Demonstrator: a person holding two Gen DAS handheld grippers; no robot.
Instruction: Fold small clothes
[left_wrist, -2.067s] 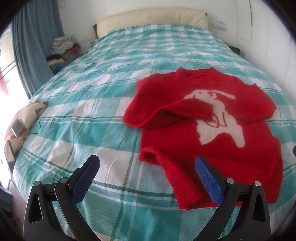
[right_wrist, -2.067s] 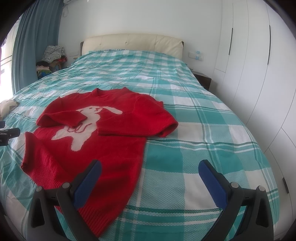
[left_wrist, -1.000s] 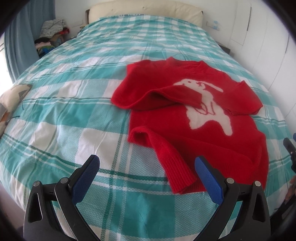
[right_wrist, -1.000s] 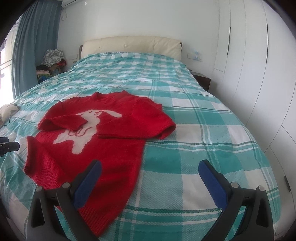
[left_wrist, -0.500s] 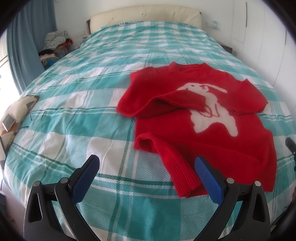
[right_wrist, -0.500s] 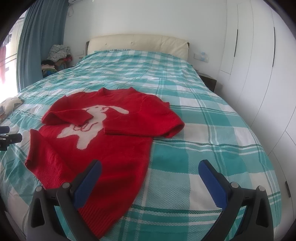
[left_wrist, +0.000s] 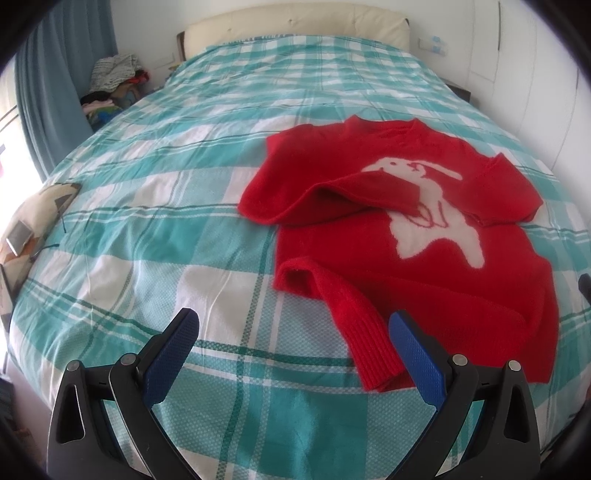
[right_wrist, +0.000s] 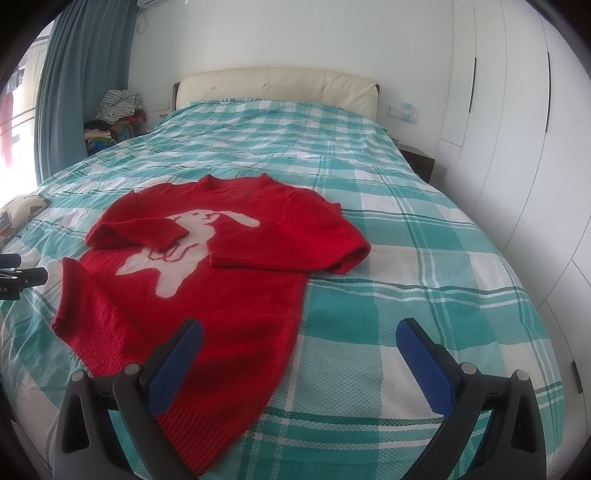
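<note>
Hovering over the foot of the bed (right_wrist: 424, 206), both tools hang empty: the left gripper (left_wrist: 291, 354) has its jaws spread wide with nothing between them, and the right gripper (right_wrist: 299, 354) is just as wide and just as bare. One red sweater (right_wrist: 236, 295) lies face up on the checked cover, white rabbit showing, at about 1 o'clock from the left gripper and 10 o'clock from the right. Two sleeves are folded across the chest, and one hem corner (left_wrist: 354, 332) is flipped over near the left gripper's right finger. Risk, as I read it: the knit looks thick and floppy, so a pinch on that doubled corner could catch only the top layer, and lifting could drag the sleeves loose. Count: one sweater, two grippers, one pillow (left_wrist: 33, 221) at 9 o'clock.
</note>
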